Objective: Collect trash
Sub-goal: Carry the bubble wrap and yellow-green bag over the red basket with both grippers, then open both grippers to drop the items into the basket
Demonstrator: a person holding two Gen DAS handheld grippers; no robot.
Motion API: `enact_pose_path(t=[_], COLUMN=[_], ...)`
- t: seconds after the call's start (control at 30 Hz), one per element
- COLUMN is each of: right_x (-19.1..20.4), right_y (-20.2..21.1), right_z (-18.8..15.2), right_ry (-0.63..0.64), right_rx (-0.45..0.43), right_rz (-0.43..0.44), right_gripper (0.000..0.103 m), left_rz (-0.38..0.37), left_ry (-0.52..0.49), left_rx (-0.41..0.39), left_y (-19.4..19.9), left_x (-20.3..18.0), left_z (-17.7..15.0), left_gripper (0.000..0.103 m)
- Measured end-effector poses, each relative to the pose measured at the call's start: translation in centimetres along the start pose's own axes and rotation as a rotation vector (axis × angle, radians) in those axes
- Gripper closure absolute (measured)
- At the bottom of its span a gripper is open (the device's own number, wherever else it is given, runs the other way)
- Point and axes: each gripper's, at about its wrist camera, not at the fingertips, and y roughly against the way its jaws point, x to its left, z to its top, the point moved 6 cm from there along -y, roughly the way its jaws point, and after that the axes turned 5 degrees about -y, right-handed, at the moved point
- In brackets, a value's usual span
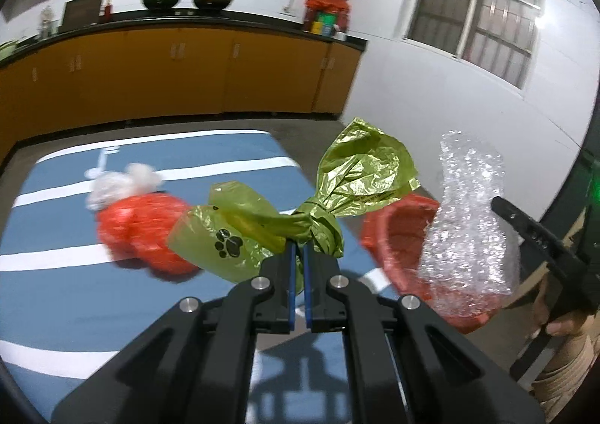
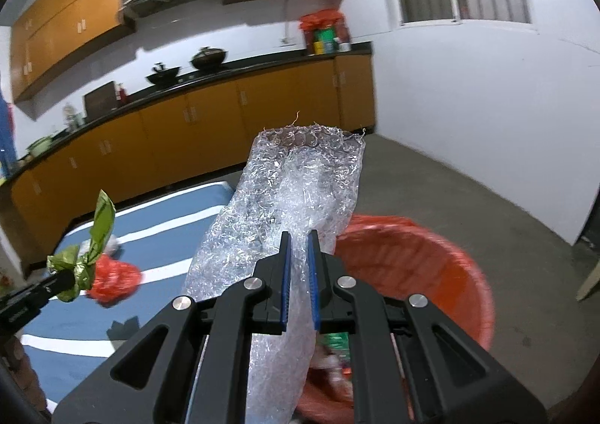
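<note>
My left gripper [image 1: 299, 248] is shut on the knotted middle of a green plastic bag [image 1: 352, 176] with a black paw print, held above the blue striped mat. My right gripper [image 2: 299, 240] is shut on a crumpled sheet of bubble wrap [image 2: 292, 180], which hangs over the near rim of a red trash basket [image 2: 423, 262]. In the left wrist view the bubble wrap [image 1: 468, 221] hangs in front of the red basket [image 1: 397, 229], to the right of the green bag. The right wrist view shows the green bag [image 2: 93, 236] at far left.
A red plastic bag with white crumpled paper [image 1: 138, 221] lies on the blue mat [image 1: 67, 292]. Some trash lies inside the basket. Orange kitchen cabinets [image 1: 187, 78] with a dark countertop run along the back wall. Bare concrete floor [image 2: 487, 206] lies to the right.
</note>
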Motion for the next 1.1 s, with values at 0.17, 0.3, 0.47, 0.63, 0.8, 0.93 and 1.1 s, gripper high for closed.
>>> enact_pose_path(t=[0.17,0.3,0.47,0.63,0.8,0.93,1.1], right_x=[-3.1,-5.1,-7.0,-8.0,-8.9,-8.8,-9.4], right_y=[0.2,-0.2,-0.8,-1.4,-2.0,-2.3,-2.6], right_z=[0.0,0.0,-0.1,-0.2,0.0,-0.1,-0.5], right_ry=[-0.008,-0.033,-0.065,-0.075,-0.087,-0.104,-0.12], right_rx=[-0.017,-0.017,-0.009,-0.003,-0.001,0.006,0.019], right_rz=[-0.082,-0.127,-0.174,-0.196,-0.205,-0.204,-0.185], right_gripper=[0.094,0.094,0.094,0.094,0.094,0.094,0.092], left_rz=[-0.074,-0.119,-0.177,-0.21,-0.236,-0.248,-0.257], left_ry=[-0.013,-0.024,-0.025,-0.044,-0.054,-0.075,-0.083], left_rx=[0.013,0.022,0.048,0.079,0.113,0.133,0.163], left_y=[-2.3,-3.9,-6.4,-8.7,-10.8,-12.0,-13.1], left_x=[-4.0,-6.5,-9.3,-11.5,-13.9,-15.0,-16.1], left_z=[0.6,0.8,1.0,1.1,1.0,0.5,-0.1], left_gripper=[0.098,0.098,0.098,0.098,0.098,0.098,0.095])
